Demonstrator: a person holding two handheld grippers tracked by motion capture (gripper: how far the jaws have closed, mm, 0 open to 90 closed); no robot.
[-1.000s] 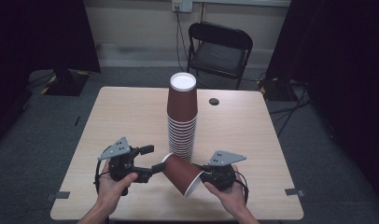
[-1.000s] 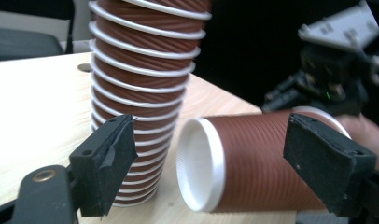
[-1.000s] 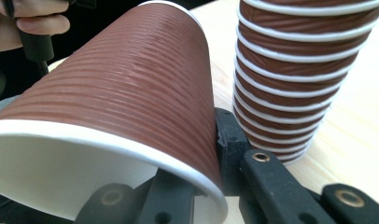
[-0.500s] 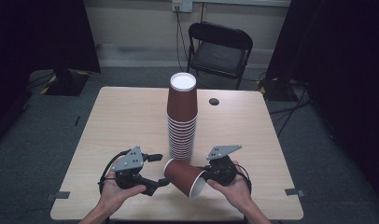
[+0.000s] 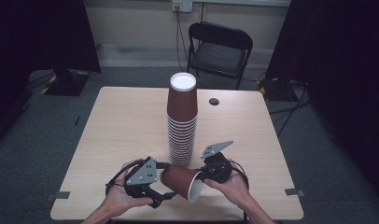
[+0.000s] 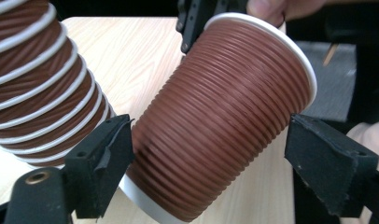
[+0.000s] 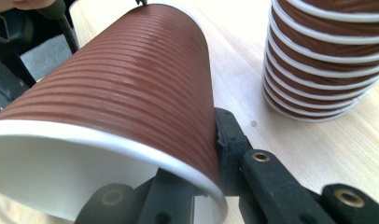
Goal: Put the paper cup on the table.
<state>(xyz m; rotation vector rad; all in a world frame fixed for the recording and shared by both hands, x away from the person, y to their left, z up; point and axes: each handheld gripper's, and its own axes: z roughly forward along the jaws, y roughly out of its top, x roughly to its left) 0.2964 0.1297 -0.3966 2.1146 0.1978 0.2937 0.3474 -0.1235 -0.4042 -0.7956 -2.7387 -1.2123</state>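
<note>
A single brown ribbed paper cup [image 5: 178, 182] lies on its side in the air near the table's front edge, rim to the right. My right gripper [image 5: 200, 176] is shut on the rim's wall, one jaw inside the cup [image 7: 122, 84] and one outside. My left gripper [image 5: 166, 181] straddles the cup's base end. Its jaws have just been opening: the cup [image 6: 215, 116] sits between them, with a clear gap at the far jaw. A tall stack of upside-down cups [image 5: 182, 126] stands mid-table, just behind the held cup.
The wooden table [image 5: 122, 126] has a small dark round disc [image 5: 214, 101] at its back right. A black folding chair [image 5: 220, 46] stands behind the table. The stack [image 6: 33, 74] is close beside the left jaw.
My left gripper has moved right and toward the front edge, and its jaws now sit around the cup's base. The cup has swung from tilted to nearly level. The right hand has barely moved.
</note>
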